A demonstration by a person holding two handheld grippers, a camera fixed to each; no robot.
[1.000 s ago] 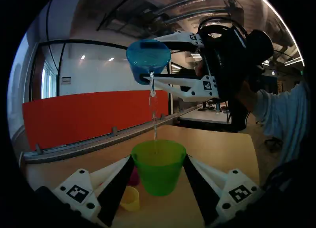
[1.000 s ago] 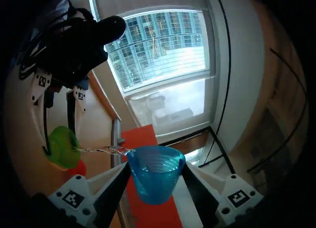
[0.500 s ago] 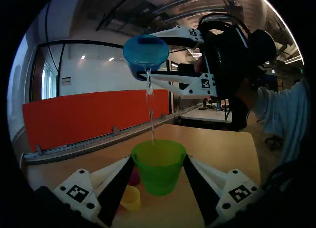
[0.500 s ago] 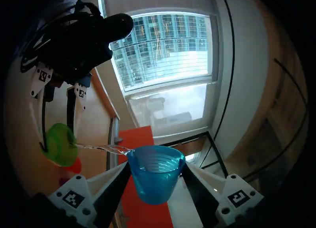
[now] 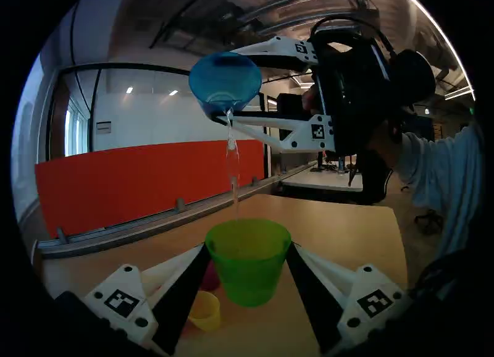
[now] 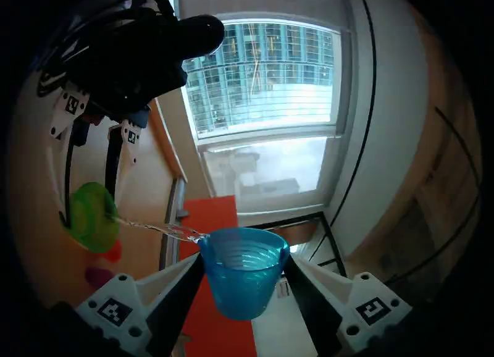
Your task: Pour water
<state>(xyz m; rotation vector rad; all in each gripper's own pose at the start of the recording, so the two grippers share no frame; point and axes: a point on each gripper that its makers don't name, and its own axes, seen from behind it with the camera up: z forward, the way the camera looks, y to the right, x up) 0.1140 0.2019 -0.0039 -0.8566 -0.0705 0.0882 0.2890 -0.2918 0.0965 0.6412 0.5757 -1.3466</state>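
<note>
In the left gripper view my left gripper [image 5: 247, 264] is shut on an upright green cup [image 5: 248, 267] just above the wooden table [image 5: 346, 233]. Above it the right gripper [image 5: 241, 100] holds a blue cup [image 5: 225, 84] tipped on its side, and a thin stream of water [image 5: 233, 165] falls from its rim into the green cup. In the right gripper view my right gripper [image 6: 244, 283] is shut on the blue cup [image 6: 242, 280]; the water [image 6: 157, 228] runs from it to the green cup [image 6: 91, 216], held by the left gripper [image 6: 92, 190].
A small yellow cup [image 5: 204, 310] and a pink object [image 5: 210, 275] lie on the table beside the left finger. An orange partition [image 5: 136, 178] runs along the table's far edge. A person's light sleeve [image 5: 441, 172] is at the right. A large window [image 6: 272, 110] shows behind.
The blue cup has tipped further and shifted slightly up and to the left in the left gripper view. The water keeps flowing. The green cup has stayed still.
</note>
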